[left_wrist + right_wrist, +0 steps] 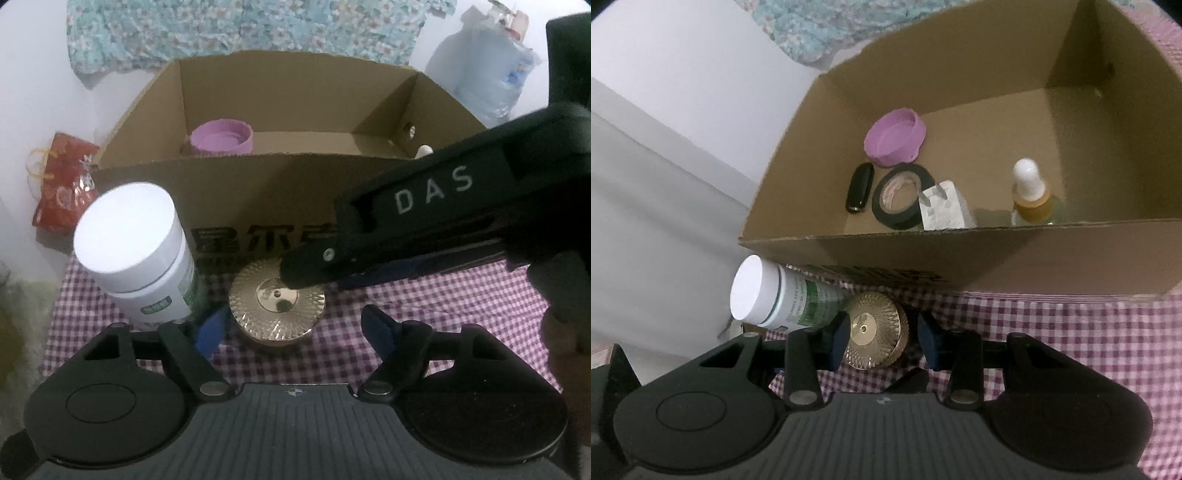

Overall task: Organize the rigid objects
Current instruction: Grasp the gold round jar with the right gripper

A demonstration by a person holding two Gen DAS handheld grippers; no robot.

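1. The left claw point(291, 325) is matte black plastic, with dark blue pads on its fingertips point(210, 328).
2. Behind the fingers, each side carries a round black disc housing with a raised oval, a triangular cut-out and a silver pivot pin.
3. A grey ribbed plate with a small compass-like mark sits between the discs.
4. The right claw point(882, 339) has the same build, and seen from the left wrist its black body bears white letters "DAS" and a silver screw.

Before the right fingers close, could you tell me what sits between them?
The gold ribbed lid sits between the right gripper fingers, shown in the right wrist view; a white bottle lies just beside it.
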